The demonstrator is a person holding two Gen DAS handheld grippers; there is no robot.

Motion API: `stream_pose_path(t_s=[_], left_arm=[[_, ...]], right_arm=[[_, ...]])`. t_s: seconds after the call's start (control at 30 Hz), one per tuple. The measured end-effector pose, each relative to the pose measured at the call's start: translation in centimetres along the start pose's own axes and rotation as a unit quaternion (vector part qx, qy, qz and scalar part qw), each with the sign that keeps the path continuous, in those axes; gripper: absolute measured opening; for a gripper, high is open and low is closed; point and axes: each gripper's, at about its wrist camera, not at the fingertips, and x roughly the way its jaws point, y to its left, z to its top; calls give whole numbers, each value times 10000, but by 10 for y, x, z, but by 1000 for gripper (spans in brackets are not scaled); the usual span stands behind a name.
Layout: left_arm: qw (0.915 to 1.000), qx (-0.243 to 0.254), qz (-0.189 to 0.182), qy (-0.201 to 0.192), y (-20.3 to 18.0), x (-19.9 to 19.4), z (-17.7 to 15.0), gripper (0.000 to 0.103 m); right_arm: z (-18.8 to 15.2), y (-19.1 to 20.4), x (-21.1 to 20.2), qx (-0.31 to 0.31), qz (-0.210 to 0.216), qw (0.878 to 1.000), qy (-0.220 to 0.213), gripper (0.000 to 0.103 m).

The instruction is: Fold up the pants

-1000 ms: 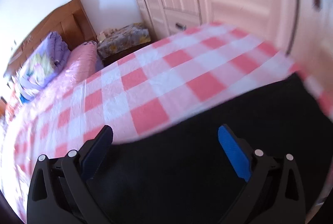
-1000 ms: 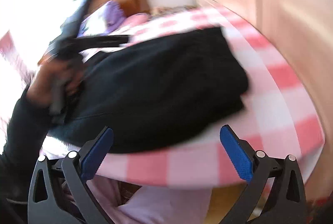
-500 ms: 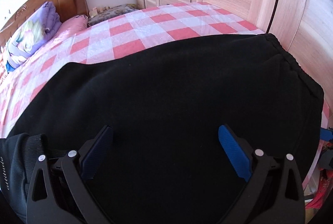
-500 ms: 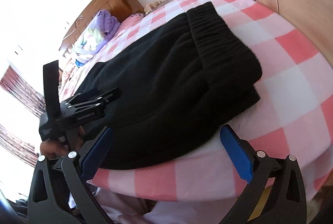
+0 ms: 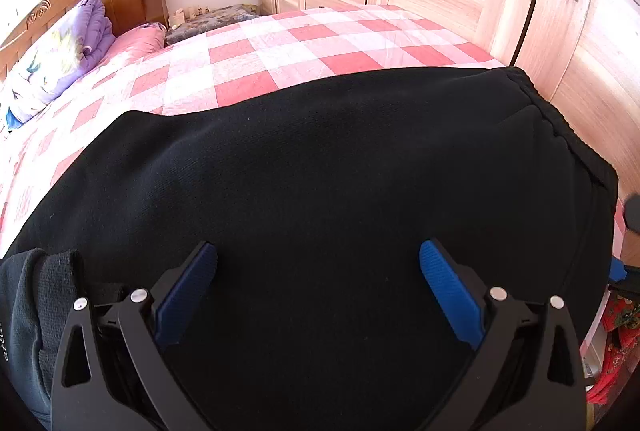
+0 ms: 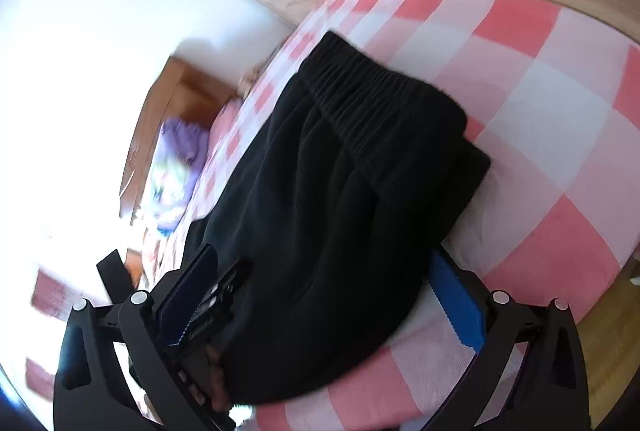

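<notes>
Fingers of your left gripper (image 5: 318, 263) and right gripper (image 6: 322, 275) spread wide, empty, over folded black fleece pants (image 5: 320, 171).

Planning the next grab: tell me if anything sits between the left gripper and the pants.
Nothing visible does. The left gripper is open directly over the black pants, its blue pads spread above bare fabric on the checked bedsheet.

1 pr pants (image 5: 320, 171), 2 claws (image 5: 318, 267), 1 bed (image 5: 280, 47)
</notes>
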Motion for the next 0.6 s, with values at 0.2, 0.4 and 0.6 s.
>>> stream_pose_path(t_s=[0.2,0.4,0.6], left_arm=[[10000,-29,-54,-6,1,-1,0,101],[10000,-44,-64,-10,1,-1,0,101],[9999,-69,-94,-24,2,-1,0,101]], right_arm=[[-18,31,15,-1386,-725,9873,261,99],[-4,31,24,-1162,-615,9912,175,92],[-27,21,10,-1485,-298,9878,-357,36]])
